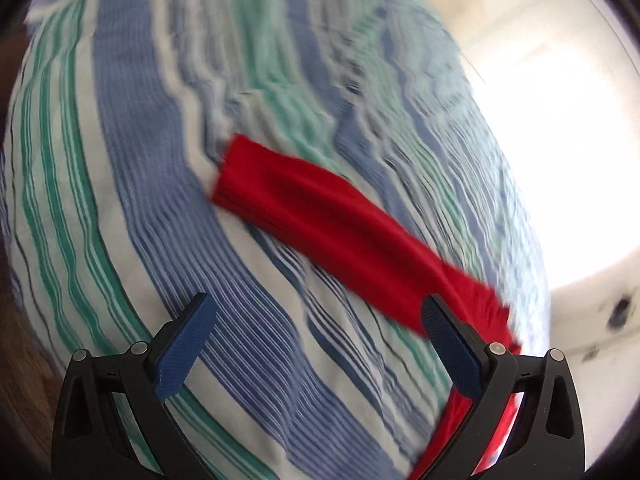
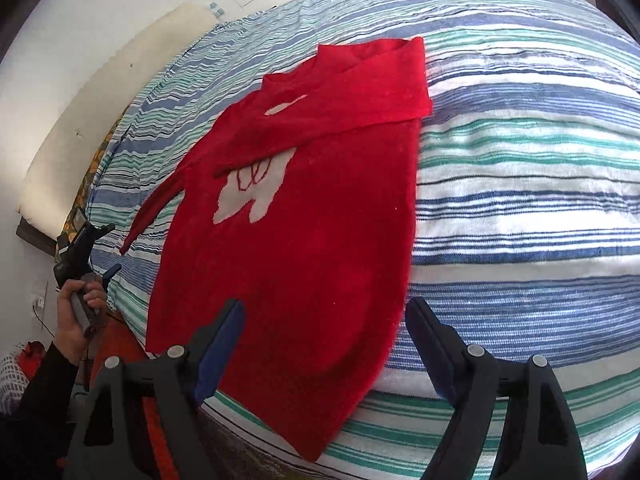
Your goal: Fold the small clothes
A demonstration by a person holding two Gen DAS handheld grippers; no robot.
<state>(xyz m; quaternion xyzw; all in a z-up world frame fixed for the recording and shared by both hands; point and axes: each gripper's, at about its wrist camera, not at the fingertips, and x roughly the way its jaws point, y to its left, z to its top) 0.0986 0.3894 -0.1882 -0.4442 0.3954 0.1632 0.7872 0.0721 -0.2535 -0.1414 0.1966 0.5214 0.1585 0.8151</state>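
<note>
A small red sweater (image 2: 304,248) with a white motif lies flat on the striped bed cover (image 2: 520,184). One sleeve (image 2: 360,96) is folded across its chest. The other sleeve (image 2: 154,206) stretches out to the left. My right gripper (image 2: 326,308) hovers open above the sweater's lower hem, with nothing pinched. At the bed's left edge a hand (image 2: 72,320) holds my left gripper (image 2: 114,248), which is open. The left wrist view is blurred: the outstretched red sleeve (image 1: 320,208) lies on the cover, running behind the right-hand finger of the open left gripper (image 1: 320,320).
A cream pad (image 2: 100,100) leans along the white wall beyond the bed. Something orange (image 2: 116,344) sits below the bed's near-left edge, beside a dark sleeve (image 2: 40,392). Brown floor (image 2: 248,456) shows under the near edge. Bright white wall (image 1: 560,140) fills the right.
</note>
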